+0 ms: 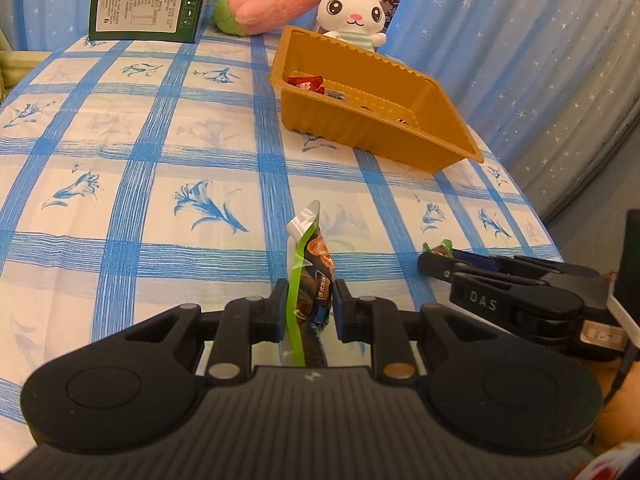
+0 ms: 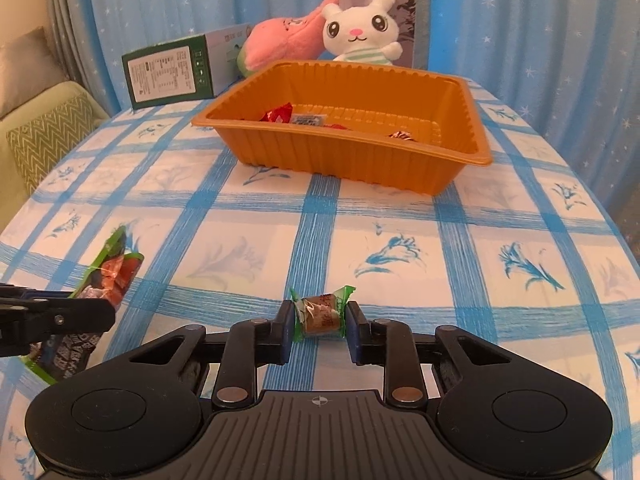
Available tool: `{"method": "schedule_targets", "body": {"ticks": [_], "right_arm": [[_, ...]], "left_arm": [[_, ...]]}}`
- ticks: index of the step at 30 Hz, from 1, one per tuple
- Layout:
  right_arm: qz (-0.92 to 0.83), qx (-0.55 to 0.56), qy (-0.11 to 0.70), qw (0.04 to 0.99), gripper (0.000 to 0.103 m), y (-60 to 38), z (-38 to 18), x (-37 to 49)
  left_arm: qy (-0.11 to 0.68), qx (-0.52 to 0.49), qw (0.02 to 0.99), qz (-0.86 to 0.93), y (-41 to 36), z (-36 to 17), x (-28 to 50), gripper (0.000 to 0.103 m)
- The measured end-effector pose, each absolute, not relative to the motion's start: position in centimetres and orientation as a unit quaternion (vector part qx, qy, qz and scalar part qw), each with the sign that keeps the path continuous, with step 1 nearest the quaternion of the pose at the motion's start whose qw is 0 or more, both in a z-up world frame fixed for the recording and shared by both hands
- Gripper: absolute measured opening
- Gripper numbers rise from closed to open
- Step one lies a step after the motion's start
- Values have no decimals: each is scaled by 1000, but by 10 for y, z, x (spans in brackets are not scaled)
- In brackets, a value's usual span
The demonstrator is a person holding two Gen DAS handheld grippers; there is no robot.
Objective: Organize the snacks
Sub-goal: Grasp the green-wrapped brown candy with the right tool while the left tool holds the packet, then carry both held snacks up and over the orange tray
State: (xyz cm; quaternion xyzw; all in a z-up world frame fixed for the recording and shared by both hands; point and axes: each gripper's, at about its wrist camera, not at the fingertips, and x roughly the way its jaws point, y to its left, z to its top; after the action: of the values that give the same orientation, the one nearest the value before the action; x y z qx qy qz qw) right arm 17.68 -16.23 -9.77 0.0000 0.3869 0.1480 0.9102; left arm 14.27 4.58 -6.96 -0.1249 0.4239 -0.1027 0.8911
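Observation:
My left gripper (image 1: 310, 306) is shut on a green and dark snack packet (image 1: 310, 264), held upright on edge above the tablecloth; the packet also shows in the right wrist view (image 2: 114, 272). My right gripper (image 2: 319, 320) is shut on a small green-wrapped brown candy (image 2: 322, 314); the right gripper shows in the left wrist view (image 1: 436, 262) at the right. An orange plastic tray (image 2: 460, 120) stands further back on the table and holds several wrapped snacks (image 2: 278, 114); it also shows in the left wrist view (image 1: 440, 120).
A green box (image 1: 148, 4), a pink plush (image 1: 264, 0) and a white rabbit plush (image 1: 354, 12) stand at the table's far edge before a blue curtain. The table edge curves away at the right. A sofa with cushions (image 2: 48, 136) sits at the left.

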Motion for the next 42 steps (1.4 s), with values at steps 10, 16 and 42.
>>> {"method": "schedule_targets", "body": {"ticks": [10,16,42], "right_arm": [[139,22,371,918,27,-178,-69,149],[137,32,361,922,27,-185,-52,138],[131,45,354,925,27,-208,-10,157]], "left_arm": [[408,-122,898,-111,34,-47,133,20],[400,-127,901,-110,31,-33,126,20],[376,-120,910,-127,19,9,151,20]]}}
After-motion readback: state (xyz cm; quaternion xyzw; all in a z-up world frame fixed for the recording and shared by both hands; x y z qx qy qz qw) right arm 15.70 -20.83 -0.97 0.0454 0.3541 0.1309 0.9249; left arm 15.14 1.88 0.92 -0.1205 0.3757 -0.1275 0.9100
